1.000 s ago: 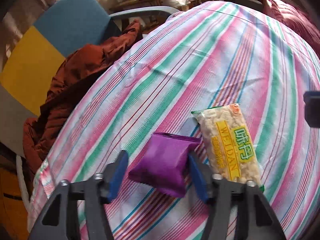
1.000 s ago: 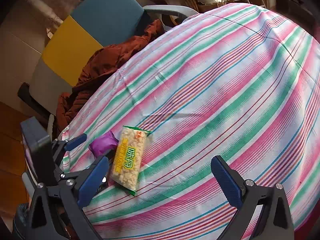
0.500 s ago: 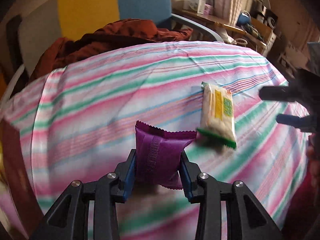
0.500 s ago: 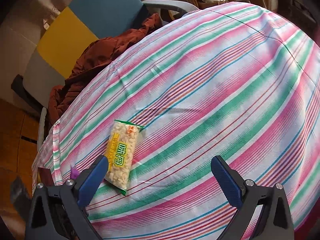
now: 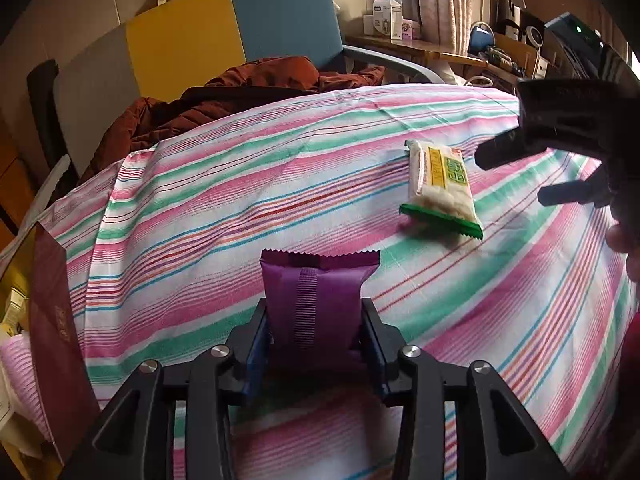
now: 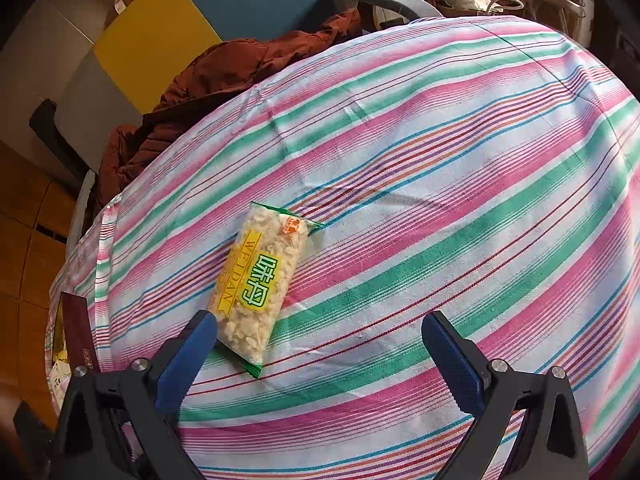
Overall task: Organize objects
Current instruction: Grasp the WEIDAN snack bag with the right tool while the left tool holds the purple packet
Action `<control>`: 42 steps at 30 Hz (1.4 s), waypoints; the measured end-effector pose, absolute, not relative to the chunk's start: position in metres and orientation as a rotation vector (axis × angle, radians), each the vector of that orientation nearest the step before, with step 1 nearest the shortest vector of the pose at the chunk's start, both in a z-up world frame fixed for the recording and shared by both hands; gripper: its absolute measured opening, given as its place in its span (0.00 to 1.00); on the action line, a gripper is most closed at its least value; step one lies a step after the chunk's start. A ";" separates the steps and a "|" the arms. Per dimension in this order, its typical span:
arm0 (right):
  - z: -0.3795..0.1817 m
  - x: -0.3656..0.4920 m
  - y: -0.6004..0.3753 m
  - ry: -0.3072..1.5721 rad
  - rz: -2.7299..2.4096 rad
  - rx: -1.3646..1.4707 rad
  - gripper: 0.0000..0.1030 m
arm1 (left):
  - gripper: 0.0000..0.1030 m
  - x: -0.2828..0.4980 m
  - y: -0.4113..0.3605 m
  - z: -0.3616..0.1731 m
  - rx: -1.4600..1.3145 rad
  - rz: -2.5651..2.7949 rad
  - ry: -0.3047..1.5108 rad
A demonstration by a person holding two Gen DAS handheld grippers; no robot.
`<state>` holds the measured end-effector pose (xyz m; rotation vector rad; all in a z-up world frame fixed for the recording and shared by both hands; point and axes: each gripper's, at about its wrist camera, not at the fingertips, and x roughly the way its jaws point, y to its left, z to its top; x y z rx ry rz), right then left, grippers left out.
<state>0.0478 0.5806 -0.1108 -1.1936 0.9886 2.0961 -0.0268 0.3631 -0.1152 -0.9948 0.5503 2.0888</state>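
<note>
The left gripper [image 5: 316, 336] clamps a purple snack packet [image 5: 314, 304] between its blue pads, held upright above the striped tablecloth [image 5: 224, 216]; its jaws have just eased slightly wider, yet both pads press the packet's sides. The right gripper [image 6: 320, 344] stands wide open with nothing between its fingers. A yellow-labelled rice-puff packet [image 6: 260, 284] lies flat on the cloth, its near end beside that gripper's left fingertip [image 6: 200, 332]. A dark red box [image 5: 52, 320] stands at the table's edge.

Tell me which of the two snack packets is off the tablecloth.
The purple packet, clamped between the pads of the left hand-held gripper. The clear "WEIDAN" packet lies flat on the striped tablecloth.
</note>
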 end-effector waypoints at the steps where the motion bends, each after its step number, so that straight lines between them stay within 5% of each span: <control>1: -0.111 0.047 0.580 0.984 2.095 -1.194 1.00 | 0.44 -0.030 0.364 -0.115 -1.004 2.087 0.532; 24: -0.123 -0.031 0.567 0.717 2.036 -1.321 0.99 | 0.46 -0.046 0.354 -0.119 -1.046 2.061 0.331; 25: -0.128 -0.038 0.565 0.697 2.032 -1.353 0.96 | 0.46 -0.046 0.354 -0.119 -1.046 2.060 0.328; 29: -0.122 -0.047 0.547 0.534 2.092 -1.430 0.52 | 0.46 -0.048 0.352 -0.120 -1.049 2.056 0.306; 30: -0.120 -0.043 0.544 0.517 2.106 -1.459 0.49 | 0.46 -0.048 0.352 -0.120 -1.049 2.057 0.309; 42: -0.121 0.013 0.515 0.407 2.261 -1.549 0.52 | 0.50 -0.050 0.352 -0.119 -1.061 2.032 0.277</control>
